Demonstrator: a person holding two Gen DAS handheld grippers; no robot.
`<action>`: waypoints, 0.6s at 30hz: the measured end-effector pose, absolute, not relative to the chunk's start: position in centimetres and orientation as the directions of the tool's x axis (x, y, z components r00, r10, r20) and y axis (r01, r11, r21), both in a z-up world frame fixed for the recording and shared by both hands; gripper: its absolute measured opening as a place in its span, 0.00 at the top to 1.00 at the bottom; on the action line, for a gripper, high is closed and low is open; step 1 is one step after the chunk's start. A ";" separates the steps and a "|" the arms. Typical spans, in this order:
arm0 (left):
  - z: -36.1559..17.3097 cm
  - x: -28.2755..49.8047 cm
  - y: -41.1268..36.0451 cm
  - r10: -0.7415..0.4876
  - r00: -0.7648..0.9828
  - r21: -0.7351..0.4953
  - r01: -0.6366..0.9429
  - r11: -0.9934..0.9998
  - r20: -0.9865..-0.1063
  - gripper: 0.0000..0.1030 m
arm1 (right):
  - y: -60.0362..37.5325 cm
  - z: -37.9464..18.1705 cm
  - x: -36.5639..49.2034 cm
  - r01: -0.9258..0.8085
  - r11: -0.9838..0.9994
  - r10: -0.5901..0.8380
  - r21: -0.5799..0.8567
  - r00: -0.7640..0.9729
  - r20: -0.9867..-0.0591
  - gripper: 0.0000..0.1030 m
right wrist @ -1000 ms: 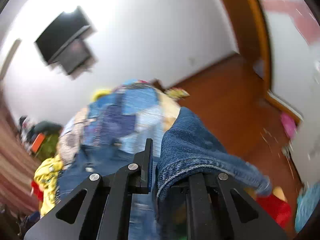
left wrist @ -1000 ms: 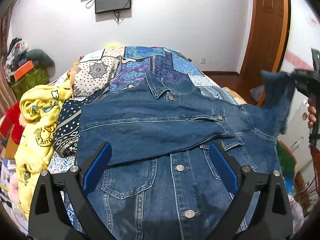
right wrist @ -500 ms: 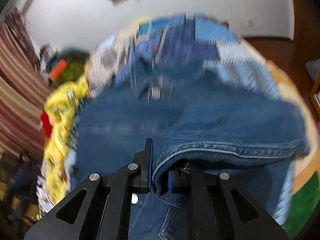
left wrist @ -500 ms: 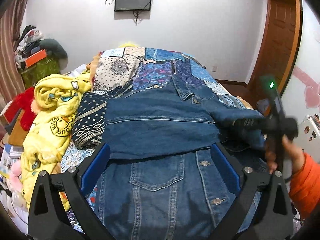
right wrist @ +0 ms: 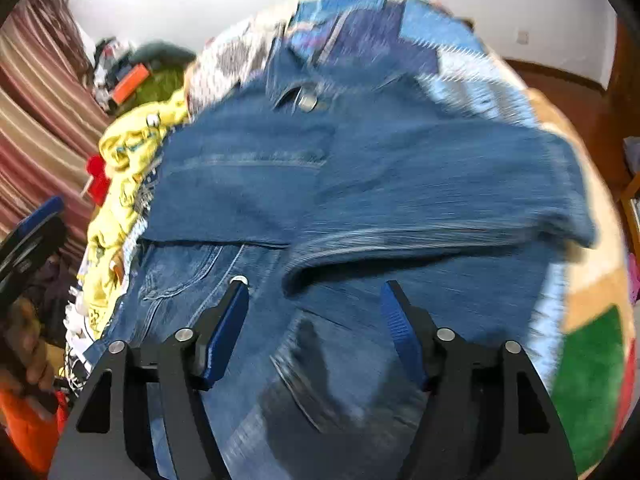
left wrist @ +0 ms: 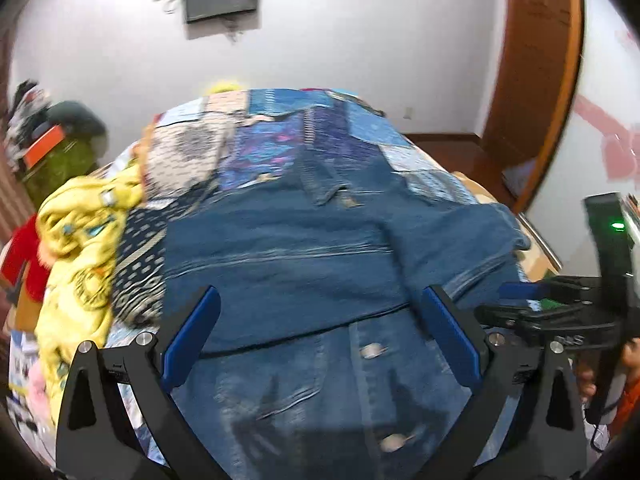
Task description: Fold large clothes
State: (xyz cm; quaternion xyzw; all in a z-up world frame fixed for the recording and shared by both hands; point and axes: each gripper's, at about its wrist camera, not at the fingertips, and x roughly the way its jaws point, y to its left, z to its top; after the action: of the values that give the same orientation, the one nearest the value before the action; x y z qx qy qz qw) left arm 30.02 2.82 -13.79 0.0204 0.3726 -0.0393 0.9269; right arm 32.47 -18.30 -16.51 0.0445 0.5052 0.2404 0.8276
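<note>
A blue denim jacket (left wrist: 288, 264) lies front up on the bed, both sleeves folded across its chest. It also fills the right wrist view (right wrist: 360, 200). My left gripper (left wrist: 320, 336) is open and empty above the jacket's lower front. My right gripper (right wrist: 316, 320) is open and empty just above the jacket's right side, below the folded right sleeve (right wrist: 460, 208). The right gripper also shows in the left wrist view (left wrist: 536, 304) at the right edge.
A patchwork quilt (left wrist: 280, 140) covers the bed. A yellow blanket (left wrist: 80, 240) and a red toy (left wrist: 20, 256) lie at the left. A wooden door (left wrist: 536, 80) stands at the right. A green and orange rug (right wrist: 592, 360) lies by the bed.
My right gripper carried the right sleeve across the jacket, let it go and opened. The sleeve now lies flat on the chest. The left gripper stayed open, shifting slightly.
</note>
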 end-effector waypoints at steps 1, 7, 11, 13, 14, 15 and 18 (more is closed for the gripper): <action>-13.8 30.6 1.8 -0.064 0.717 0.018 0.106 0.994 -0.694 0.02 | -19.5 -16.2 32.2 -0.328 0.900 0.411 0.288 0.413 -0.813 0.29; -14.8 35.2 -6.6 -0.135 0.662 0.082 0.285 0.955 -0.737 0.02 | -25.4 -16.4 31.5 -0.167 0.982 0.173 0.094 0.564 -0.807 0.21; -17.8 38.1 -11.8 -0.151 0.578 0.129 0.414 0.901 -0.802 0.02 | -28.3 -17.8 32.2 -0.106 0.988 0.150 0.110 0.544 -0.826 0.21; -19.7 39.0 -14.1 -0.146 0.539 0.158 0.478 0.864 -0.830 0.02 | -29.0 -18.3 32.7 -0.084 0.989 0.149 0.123 0.540 -0.829 0.21; -20.6 39.3 -15.1 -0.135 0.529 0.178 0.498 0.849 -0.838 0.02 | -29.2 -18.6 32.8 -0.075 0.989 0.149 0.129 0.537 -0.830 0.21; -21.5 39.7 -16.0 -0.120 0.523 0.199 0.513 0.835 -0.844 0.02 | -29.6 -18.9 33.1 -0.065 0.988 0.152 0.139 0.534 -0.832 0.21; -23.4 40.9 -18.1 -0.097 0.522 0.233 0.530 0.816 -0.847 0.03 | -29.5 -20.1 33.7 -0.044 0.984 0.169 0.171 0.516 -0.840 0.21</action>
State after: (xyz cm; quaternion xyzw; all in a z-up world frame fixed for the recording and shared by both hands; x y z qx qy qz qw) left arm 40.92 -18.14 -23.41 0.2394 0.4516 -0.1868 0.8390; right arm 33.65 -29.46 -20.05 0.0640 0.4882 0.0611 0.8682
